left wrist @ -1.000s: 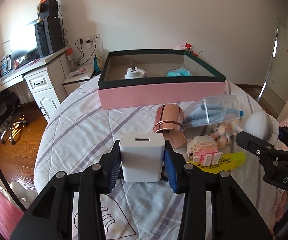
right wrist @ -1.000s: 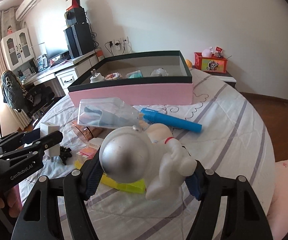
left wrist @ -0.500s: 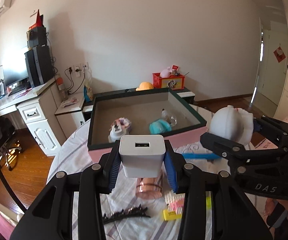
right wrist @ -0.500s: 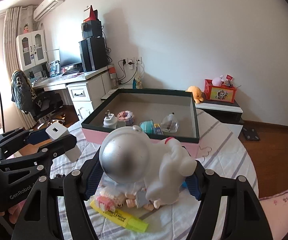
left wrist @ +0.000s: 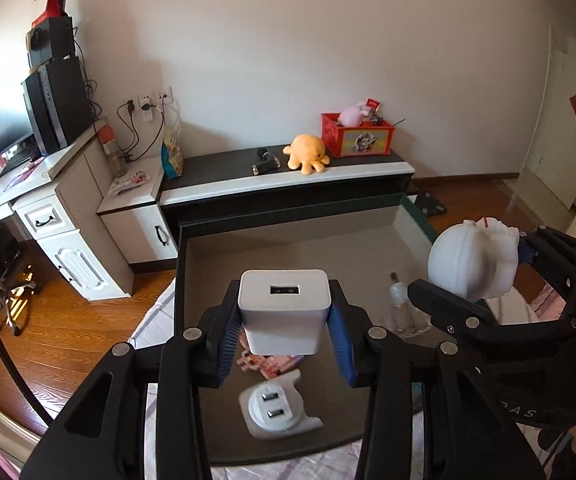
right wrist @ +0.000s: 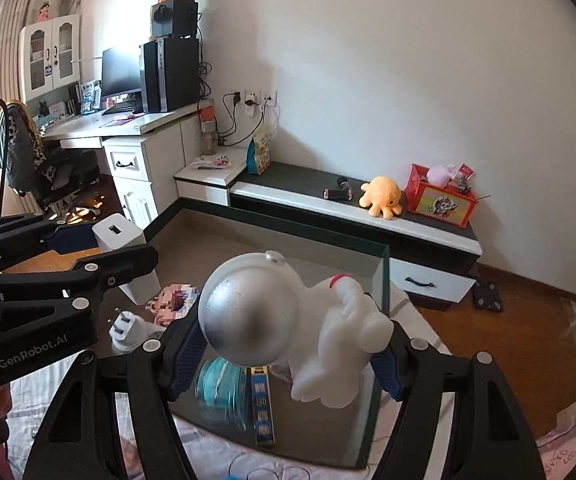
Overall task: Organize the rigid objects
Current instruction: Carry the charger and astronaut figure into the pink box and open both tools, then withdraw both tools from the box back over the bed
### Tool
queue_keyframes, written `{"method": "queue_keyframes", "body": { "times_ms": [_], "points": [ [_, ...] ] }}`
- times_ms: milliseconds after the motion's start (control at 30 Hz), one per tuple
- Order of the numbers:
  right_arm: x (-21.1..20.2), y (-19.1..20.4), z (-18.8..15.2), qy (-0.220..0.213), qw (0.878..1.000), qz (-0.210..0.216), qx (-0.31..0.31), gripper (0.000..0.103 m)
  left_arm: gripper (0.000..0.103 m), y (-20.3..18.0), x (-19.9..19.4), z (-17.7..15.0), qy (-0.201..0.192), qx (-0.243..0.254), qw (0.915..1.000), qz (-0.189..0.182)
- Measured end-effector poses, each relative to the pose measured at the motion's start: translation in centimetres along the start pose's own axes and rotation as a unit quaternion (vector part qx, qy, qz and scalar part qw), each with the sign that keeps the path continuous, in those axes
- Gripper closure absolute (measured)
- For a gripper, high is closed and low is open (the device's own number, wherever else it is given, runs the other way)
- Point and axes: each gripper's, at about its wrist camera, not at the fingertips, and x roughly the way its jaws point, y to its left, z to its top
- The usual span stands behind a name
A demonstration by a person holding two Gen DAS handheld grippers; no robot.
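My left gripper (left wrist: 285, 338) is shut on a white USB charger cube (left wrist: 284, 308), held over the open box (left wrist: 288, 248) with the dark rim. Below it in the box lie a white plug adapter (left wrist: 277, 410) and a pink block toy (left wrist: 267, 361). My right gripper (right wrist: 283, 354) is shut on a white astronaut figure with a silver visor (right wrist: 288, 320), also above the box (right wrist: 382, 276). In the right wrist view the left gripper (right wrist: 87, 276) and the charger cube (right wrist: 123, 256) show at the left. The astronaut (left wrist: 468, 264) and the right gripper (left wrist: 496, 296) appear at the right of the left wrist view.
A clear small bottle (left wrist: 402, 308), a teal tape roll (right wrist: 221, 388) and a blue-yellow stick (right wrist: 261, 408) lie in the box. Behind stand a low cabinet (left wrist: 288, 184) with an orange plush (left wrist: 308, 152) and a red box (left wrist: 356, 134), and a desk (left wrist: 27, 184) at the left.
Both grippers have travelled forward and up from over the bed's clutter to above the box, each keeping its object. The bed items have dropped out of view.
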Motion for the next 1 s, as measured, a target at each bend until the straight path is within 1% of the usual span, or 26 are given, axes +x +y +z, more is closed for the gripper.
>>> {"method": "queue_keyframes", "body": {
  "times_ms": [67,167,233,300,367,433,467,500,533,567,633,700,733,833,900,933,1000],
  "points": [
    [2.7,0.0,0.4,0.028,1.0,0.0,-0.002,0.031,0.062,0.4,2.0,0.2,0.017,-0.001,0.9998,0.008],
    [6.5,0.1,0.4,0.064,0.998,0.012,0.0,0.031,0.062,0.9,4.2,-0.3,0.032,0.006,0.9992,0.024],
    [7.9,0.5,0.3,0.078,0.997,0.01,-0.005,0.031,0.062,1.6,5.6,-0.6,0.052,-0.002,0.9984,0.022],
    [9.1,0.6,0.2,0.094,0.995,0.014,-0.007,0.031,0.062,2.3,6.6,-0.9,0.061,-0.008,0.9978,0.024],
    [10.1,0.9,0.0,0.116,0.993,0.009,-0.014,0.031,0.062,2.6,7.1,-1.4,0.068,-0.012,0.9972,0.029],
    [10.2,1.0,-0.1,0.117,0.993,0.011,-0.014,0.031,0.061,2.7,7.2,-2.0,0.068,-0.015,0.9969,0.036],
    [10.2,0.9,-0.1,0.12,0.993,0.008,-0.014,0.03,0.058,2.8,7.2,-2.1,0.068,-0.017,0.9968,0.037],
    [10.0,0.7,-0.1,0.119,0.993,0.008,-0.008,0.027,0.048,2.8,7.1,-2.2,0.07,-0.02,0.9966,0.037],
    [9.8,0.6,0.1,0.116,0.993,0.006,-0.003,0.02,0.04,2.8,6.8,-2.3,0.068,-0.022,0.9966,0.04],
    [9.5,0.4,0.0,0.117,0.993,0.005,0.002,0.02,0.037,2.8,6.4,-2.4,0.062,-0.021,0.9968,0.046],
    [9.2,0.2,0.1,0.116,0.993,0.012,0.009,0.02,0.027,2.6,4.9,-2.8,0.049,-0.019,0.9974,0.05],
    [7.7,0.1,0.0,0.101,0.995,0.011,0.012,0.02,0.024,2.4,2.6,-3.1,0.024,-0.018,0.9981,0.054],
    [6.7,0.1,0.0,0.09,0.996,0.013,0.016,0.02,0.02,2.4,1.5,-3.3,0.01,-0.02,0.9981,0.058],
    [2.4,0.5,-0.3,0.045,0.999,0.017,0.025,0.019,0.01,1.4,-3.5,-4.4,-0.047,-0.014,0.9961,0.074],
    [-1.1,1.1,-0.8,0.012,0.999,0.012,0.028,0.017,0.007,1.0,-6.9,-5.3,-0.079,-0.014,0.9931,0.085],
    [-3.0,1.5,-1.1,-0.004,1.0,0.009,0.026,0.016,0.004,0.7,-8.6,-5.8,-0.093,-0.018,0.9918,0.086],
    [-6.4,2.5,-2.0,-0.032,0.999,0.005,0.027,0.015,0.003,0.4,-11.9,-7.0,-0.117,-0.022,0.9893,0.084]
  ]
}}
